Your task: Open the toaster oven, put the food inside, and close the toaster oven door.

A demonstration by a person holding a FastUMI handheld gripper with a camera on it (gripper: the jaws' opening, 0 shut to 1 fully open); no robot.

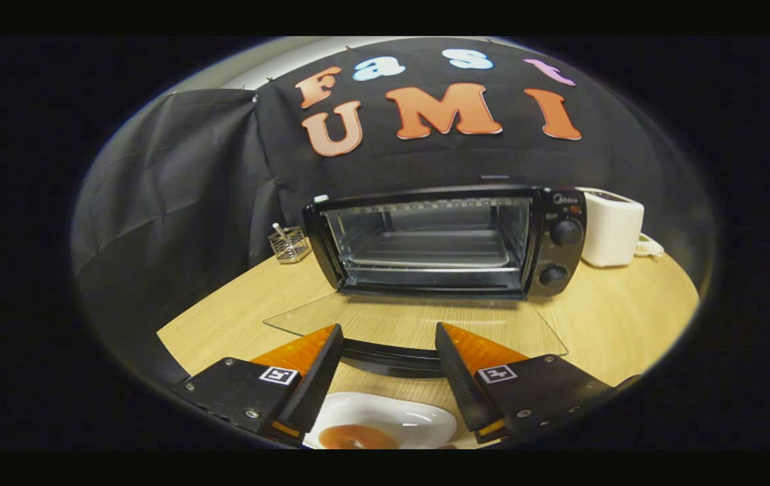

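Note:
A black toaster oven (446, 239) stands on the wooden table (621, 317) beyond my fingers. Its glass door (419, 324) is folded down flat toward me, and the dark door handle (388, 356) lies just ahead of my fingertips. Inside, a wire rack and tray show. My gripper (388, 334) hovers open above the table, with nothing between its fingers. Below and between the fingers, close to me, sits a white plate (412, 420) with a round brown piece of food (358, 437) on it.
A white appliance (611, 226) stands right of the oven, with a small light object behind it. A small wire basket (288, 244) with a stick in it sits left of the oven. Two black knobs (565, 233) are on the oven's right panel.

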